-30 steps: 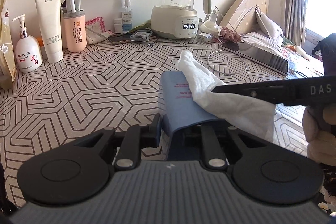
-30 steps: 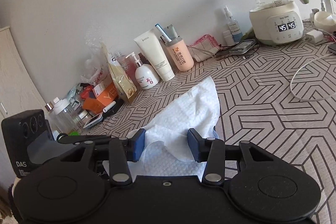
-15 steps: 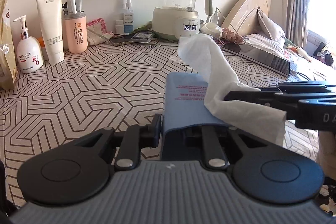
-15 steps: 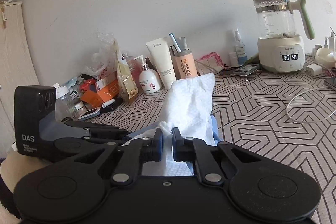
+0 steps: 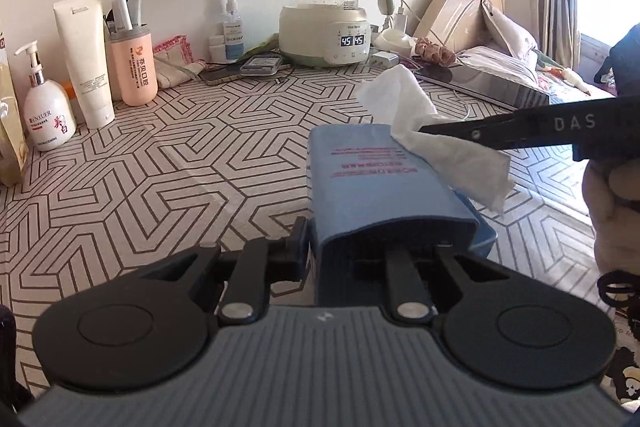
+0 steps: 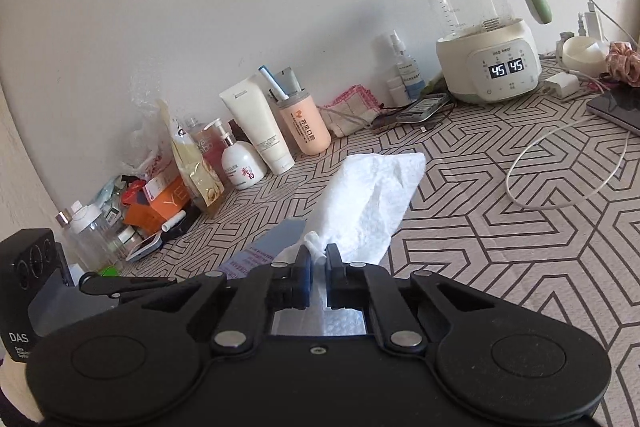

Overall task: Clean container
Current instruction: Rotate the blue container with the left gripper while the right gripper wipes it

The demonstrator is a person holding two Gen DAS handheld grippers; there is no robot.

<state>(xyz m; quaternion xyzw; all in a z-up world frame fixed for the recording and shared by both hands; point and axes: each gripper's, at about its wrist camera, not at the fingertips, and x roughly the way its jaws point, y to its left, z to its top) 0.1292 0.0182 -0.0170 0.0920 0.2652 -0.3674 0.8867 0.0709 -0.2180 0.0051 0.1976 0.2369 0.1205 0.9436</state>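
My left gripper (image 5: 384, 247) is shut on a flat blue container (image 5: 380, 179) with red print, held level above the patterned table. My right gripper (image 6: 318, 259) is shut on a crumpled white tissue (image 6: 368, 203). In the left wrist view the right gripper's fingers (image 5: 480, 133) reach in from the right and press the tissue (image 5: 432, 139) onto the container's upper right side. The blue container (image 6: 276, 239) shows just left of the tissue in the right wrist view. The left gripper's right finger is hidden inside the container.
Along the back wall stand a glass kettle on a cream base (image 5: 328, 11), a peach cup with brushes (image 5: 134, 67), a white tube (image 5: 84, 55) and a white pump bottle (image 5: 46, 115). A white cable (image 6: 560, 167) loops on the patterned tablecloth (image 5: 160, 163). A dark laptop (image 5: 500, 83) lies at the right.
The right gripper closed on the tissue, lifted it, then brought it back down onto the container's right side. The left gripper kept holding the container still.
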